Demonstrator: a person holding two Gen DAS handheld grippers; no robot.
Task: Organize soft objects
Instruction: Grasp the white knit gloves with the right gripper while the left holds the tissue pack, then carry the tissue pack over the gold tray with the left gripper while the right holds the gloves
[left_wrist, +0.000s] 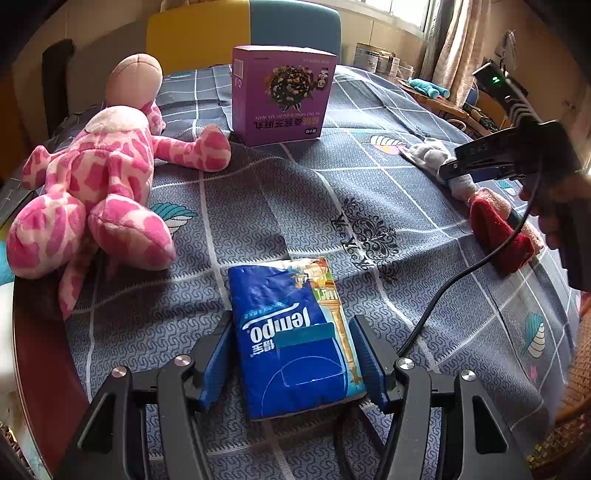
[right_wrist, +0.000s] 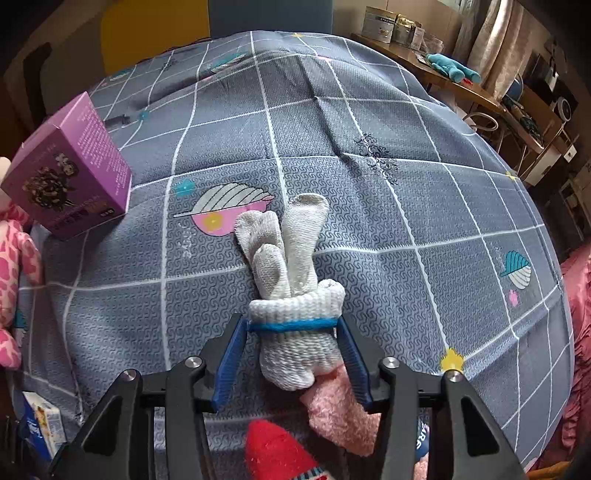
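A blue Tempo tissue pack lies on the grey-blue checked tablecloth between the fingers of my left gripper, which touch its sides. A pink spotted plush toy lies at the left. My right gripper is closed on a rolled white knit glove bundle with a blue band; it also shows in the left wrist view. A pink and red sock lies under the right gripper and shows in the left wrist view.
A purple carton stands upright at the table's far side, also in the right wrist view. A yellow and blue chair back stands beyond. A side table with a teal toy is at the right. A black cable crosses the cloth.
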